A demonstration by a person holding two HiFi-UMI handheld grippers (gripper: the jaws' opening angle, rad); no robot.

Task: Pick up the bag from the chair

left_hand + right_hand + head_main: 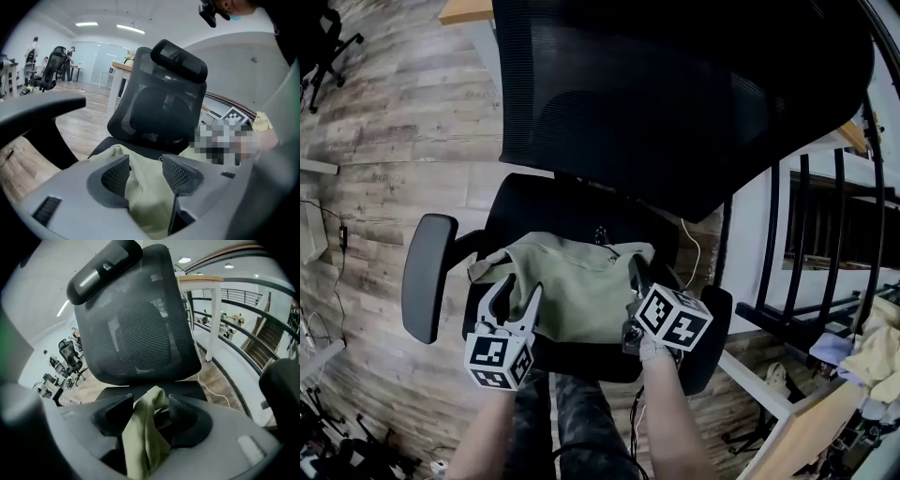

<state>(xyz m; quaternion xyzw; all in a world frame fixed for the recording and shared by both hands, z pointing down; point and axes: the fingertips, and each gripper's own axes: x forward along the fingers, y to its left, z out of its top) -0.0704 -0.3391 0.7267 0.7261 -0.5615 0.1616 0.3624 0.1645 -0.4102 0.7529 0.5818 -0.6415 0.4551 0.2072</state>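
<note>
Low in the frame, the left gripper [516, 293] and right gripper [151, 412] both have jaws apart, with bag [581, 291] cloth between them. Squeeze tight, then lift together.

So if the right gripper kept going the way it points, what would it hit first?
The green bag: a fold already stands between the right gripper's open fingers. Beyond it, probably the chair seat.

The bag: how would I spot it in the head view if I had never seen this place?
Find the big black mesh chair that fills the middle of the head view. On its seat, near the front edge, lies the bag, a soft, crumpled cloth thing. It is the only pale green thing on the chair; the chair parts around it are all black.
</note>
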